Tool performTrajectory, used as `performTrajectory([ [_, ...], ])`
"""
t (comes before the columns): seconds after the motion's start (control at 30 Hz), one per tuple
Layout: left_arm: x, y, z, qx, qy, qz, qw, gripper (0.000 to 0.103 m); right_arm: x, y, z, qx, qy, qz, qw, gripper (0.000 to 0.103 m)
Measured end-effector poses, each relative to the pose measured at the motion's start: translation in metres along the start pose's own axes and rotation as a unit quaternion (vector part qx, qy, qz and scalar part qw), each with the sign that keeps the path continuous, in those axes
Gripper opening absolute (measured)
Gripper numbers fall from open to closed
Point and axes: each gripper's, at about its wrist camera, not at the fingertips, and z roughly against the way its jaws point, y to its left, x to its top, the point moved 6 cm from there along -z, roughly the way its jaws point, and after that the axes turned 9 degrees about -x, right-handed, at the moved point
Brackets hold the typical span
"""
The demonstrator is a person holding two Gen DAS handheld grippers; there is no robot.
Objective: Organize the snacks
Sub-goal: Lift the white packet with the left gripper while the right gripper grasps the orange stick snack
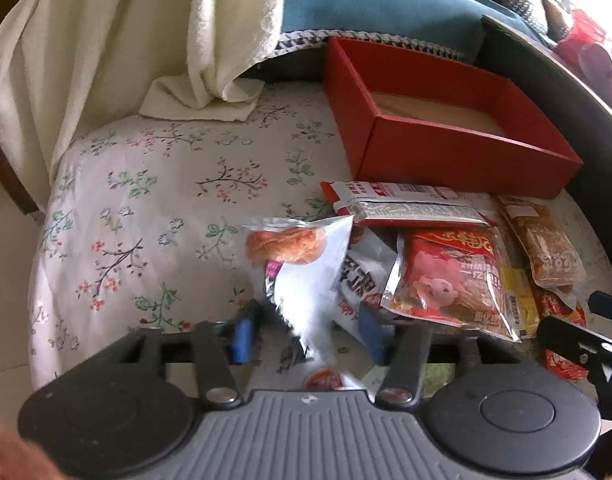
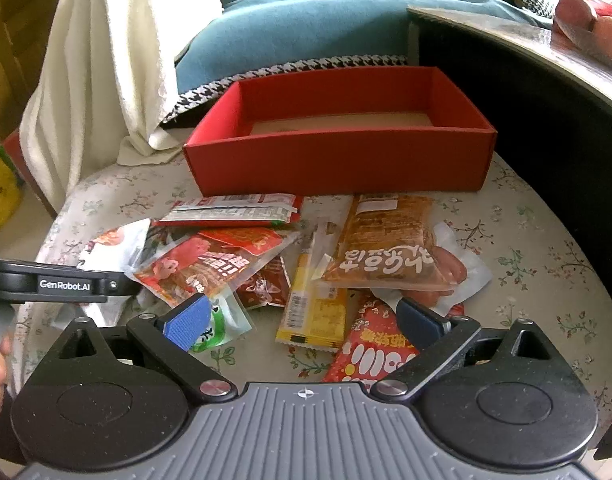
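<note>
Between the blue pads of the left gripper [image 1: 304, 330] a white snack packet [image 1: 306, 276] with an orange twisted snack inside is seen; the pads stand apart from it on both sides, so the jaws are slightly open and the packet is not pressed. The packet is raised above the flowered tablecloth [image 1: 146, 208], at the left edge of the snack pile. Beside it a red pouch with a cartoon figure [image 1: 450, 280] is laid, and behind that a flat red and white packet [image 1: 406, 204]. The right gripper [image 2: 302, 320] is held wide open over the pile, with nothing between its pads. Under it a yellow bar [image 2: 312, 312], a red and white packet [image 2: 370, 352] and a brown packet with white letters [image 2: 386, 248] are spread. Behind the pile the red box [image 2: 338, 160] is placed, open and without snacks. A cream towel [image 2: 106, 72] is hung at the back left, and a teal cushion [image 2: 306, 28] is seen behind the box
</note>
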Motion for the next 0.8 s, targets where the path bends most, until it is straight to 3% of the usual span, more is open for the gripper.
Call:
performTrajectory([
  [0.27, 0.004, 0.006, 0.021, -0.017, -0.026, 0.022, 0.9993, 0.021, 0.021, 0.007, -0.008, 0.014, 0.011, -0.025, 1.000, 0.100],
  [0.6, 0.014, 0.013, 0.045, -0.064, -0.062, 0.058, 0.9944, 0.016, 0.039, 0.039, -0.044, 0.057, 0.090, -0.092, 0.990, 0.091],
  [0.7, 0.017, 0.014, 0.050, -0.077, -0.071, 0.064, 0.9924, 0.016, 0.043, 0.054, -0.055, 0.053, 0.113, -0.088, 0.988, 0.091],
  [0.8, 0.018, 0.013, 0.053, -0.081, -0.075, 0.063, 0.9919, 0.016, 0.046, 0.070, -0.063, 0.004, 0.119, -0.042, 0.992, 0.091],
])
